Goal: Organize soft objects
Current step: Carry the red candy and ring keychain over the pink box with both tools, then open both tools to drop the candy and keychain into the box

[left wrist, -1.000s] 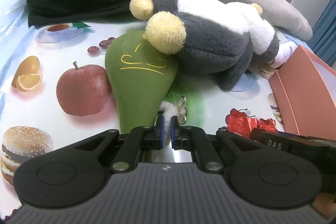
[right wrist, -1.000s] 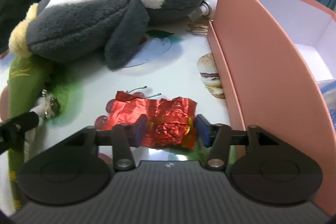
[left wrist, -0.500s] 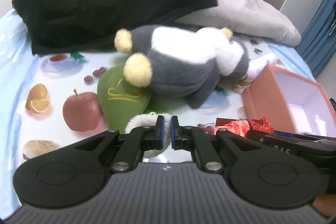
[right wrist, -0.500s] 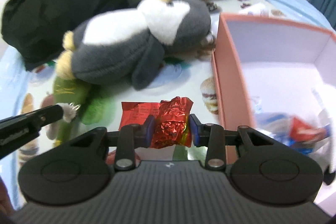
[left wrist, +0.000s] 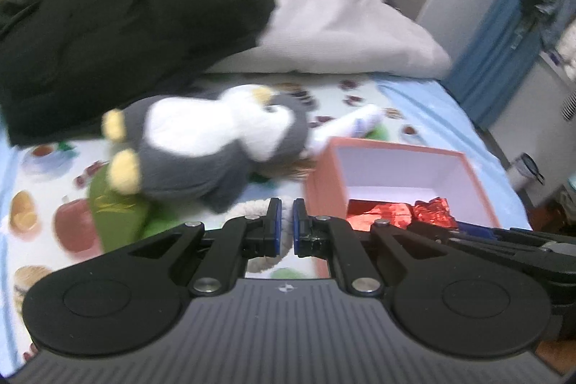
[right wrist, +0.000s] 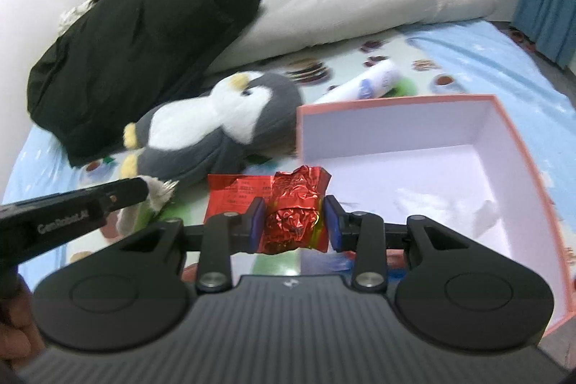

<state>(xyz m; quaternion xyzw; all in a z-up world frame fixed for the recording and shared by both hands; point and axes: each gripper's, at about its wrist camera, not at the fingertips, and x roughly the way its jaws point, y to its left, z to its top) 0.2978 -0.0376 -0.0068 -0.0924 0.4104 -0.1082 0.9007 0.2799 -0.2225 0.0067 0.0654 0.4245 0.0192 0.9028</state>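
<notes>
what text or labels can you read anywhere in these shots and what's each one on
"GenRobot.AI": white lettering on the side of the left gripper, seen in the right wrist view.
Red foil packet held in the right gripper: small dark print on its flat part, too small to read.
White tube behind the pink box: blue label, too blurred to read.
Green plush: yellow embroidered strokes, not legible.

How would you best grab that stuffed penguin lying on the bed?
Probably by a yellow foot or the dark flipper, coming from above. The penguin lies on its back, and its round body looks too wide for the tool, while these ends stick out.
</notes>
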